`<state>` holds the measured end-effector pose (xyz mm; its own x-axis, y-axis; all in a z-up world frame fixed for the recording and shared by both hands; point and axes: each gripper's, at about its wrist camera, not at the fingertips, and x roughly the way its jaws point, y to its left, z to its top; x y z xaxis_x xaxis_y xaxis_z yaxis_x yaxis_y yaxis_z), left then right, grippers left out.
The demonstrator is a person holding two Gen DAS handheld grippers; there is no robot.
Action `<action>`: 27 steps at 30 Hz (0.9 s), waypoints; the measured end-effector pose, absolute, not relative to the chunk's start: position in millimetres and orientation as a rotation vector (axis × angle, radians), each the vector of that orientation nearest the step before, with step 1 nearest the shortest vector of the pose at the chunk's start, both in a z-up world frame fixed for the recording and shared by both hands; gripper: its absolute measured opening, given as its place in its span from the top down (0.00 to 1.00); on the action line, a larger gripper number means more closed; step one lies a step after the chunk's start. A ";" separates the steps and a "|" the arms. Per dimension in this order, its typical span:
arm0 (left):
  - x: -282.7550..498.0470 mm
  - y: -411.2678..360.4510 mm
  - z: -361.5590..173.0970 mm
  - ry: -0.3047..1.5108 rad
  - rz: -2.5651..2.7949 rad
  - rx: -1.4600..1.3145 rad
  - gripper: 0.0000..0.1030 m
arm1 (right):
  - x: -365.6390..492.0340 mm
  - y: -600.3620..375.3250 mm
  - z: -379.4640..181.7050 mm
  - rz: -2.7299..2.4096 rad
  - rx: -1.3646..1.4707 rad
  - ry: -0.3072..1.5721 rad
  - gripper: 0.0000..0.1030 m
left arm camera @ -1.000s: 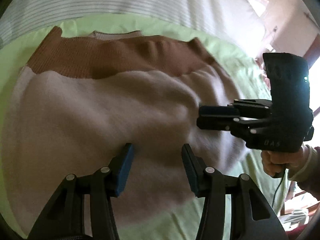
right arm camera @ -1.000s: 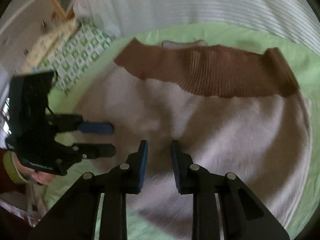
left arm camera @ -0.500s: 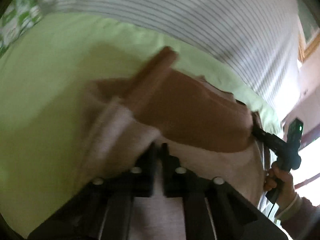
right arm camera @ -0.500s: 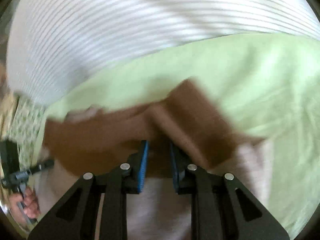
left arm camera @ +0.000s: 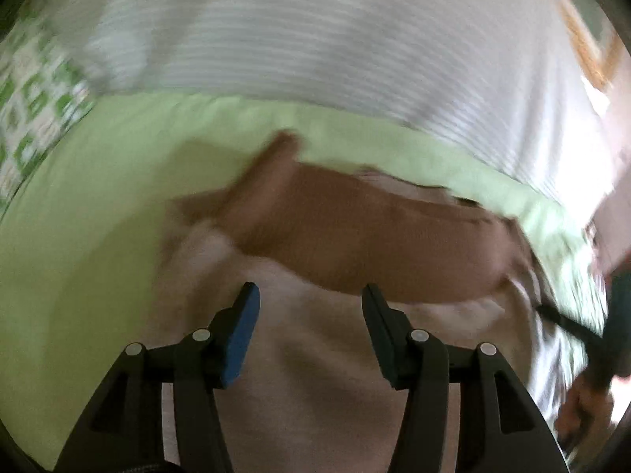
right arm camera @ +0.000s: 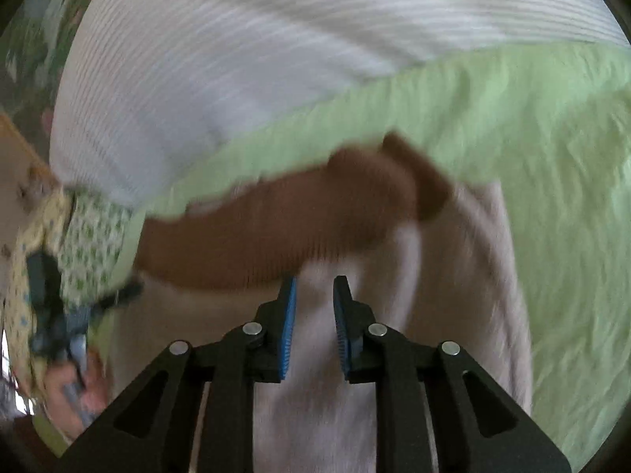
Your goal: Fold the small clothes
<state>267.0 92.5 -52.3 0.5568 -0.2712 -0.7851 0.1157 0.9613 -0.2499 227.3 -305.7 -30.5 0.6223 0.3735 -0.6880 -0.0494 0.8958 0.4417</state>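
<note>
A small knitted garment, pale pink (left arm camera: pixel 315 374) with a brown ribbed band (left arm camera: pixel 355 244), lies folded on a light green sheet (left arm camera: pixel 98 236). My left gripper (left arm camera: pixel 311 307) is open and empty above the pink part, just short of the brown band. In the right wrist view the garment's pink part (right arm camera: pixel 453 295) and brown band (right arm camera: pixel 276 232) show blurred. My right gripper (right arm camera: pixel 314 295) hovers over the pink cloth near the band, jaws a narrow gap apart, nothing between them. The other gripper shows at the left edge (right arm camera: pixel 51 307).
A white striped cover (left arm camera: pixel 315 39) lies behind the green sheet. A green-patterned pillow (left arm camera: pixel 31 110) sits at the far left. The green sheet (right arm camera: pixel 552 157) stretches to the right of the garment. Both views are motion-blurred.
My left gripper was shut on the cloth half a second ago and has opened, letting it go. Both grippers carried the near edge up toward the brown band. The right jaws have parted slightly.
</note>
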 end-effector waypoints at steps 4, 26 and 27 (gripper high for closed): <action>274.9 130.6 -68.3 0.977 -0.155 -0.253 0.68 | 215.0 -329.2 -53.9 0.144 0.381 0.894 0.80; 135.9 183.3 -71.9 1.058 -0.102 -0.428 0.55 | 108.1 -355.5 -44.0 -0.023 0.327 0.962 0.72; 131.1 184.5 -67.5 1.050 -0.085 -0.431 0.52 | 108.8 -354.3 -40.3 -0.019 0.331 0.953 0.72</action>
